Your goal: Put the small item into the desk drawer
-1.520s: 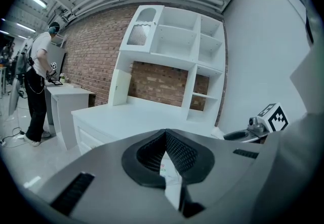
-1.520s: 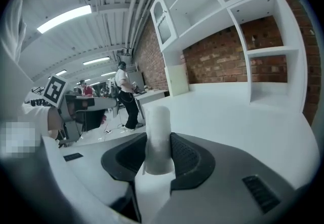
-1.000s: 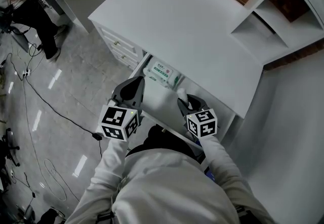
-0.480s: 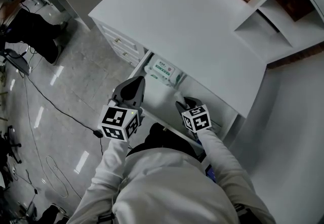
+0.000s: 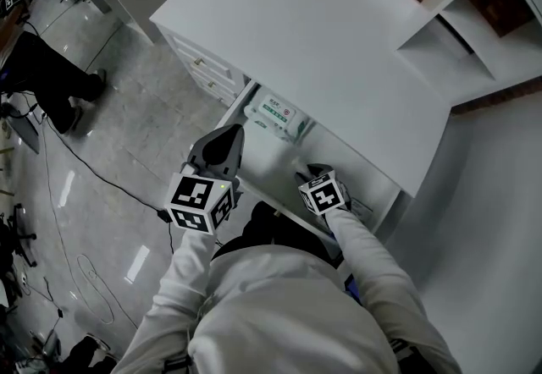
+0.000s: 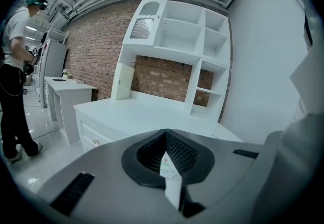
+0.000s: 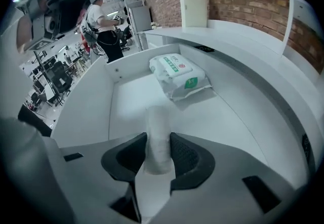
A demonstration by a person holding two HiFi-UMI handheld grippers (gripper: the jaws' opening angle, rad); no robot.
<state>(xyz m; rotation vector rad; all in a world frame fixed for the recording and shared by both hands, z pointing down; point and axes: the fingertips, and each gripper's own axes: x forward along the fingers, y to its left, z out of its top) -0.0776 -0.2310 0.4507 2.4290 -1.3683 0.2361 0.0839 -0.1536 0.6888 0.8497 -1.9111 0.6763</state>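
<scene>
Small item (image 7: 158,126), a pale roll, is pinched in the right gripper (image 7: 158,159) jaws, just over the open drawer (image 7: 81,106) under the white counter (image 5: 322,34). A tissue pack (image 7: 178,72) takes up the drawer's back. The left gripper (image 6: 165,154) has its jaws closed together, by the drawer's front.

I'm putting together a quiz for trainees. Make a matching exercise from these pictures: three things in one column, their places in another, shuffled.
1. white soft pack with green label
2. white cylindrical roll
3. thin white slip with green print

A. between the jaws of the right gripper
B. between the jaws of the left gripper
C. lying in the open white drawer

Pairs: 1-C, 2-A, 3-B
</scene>
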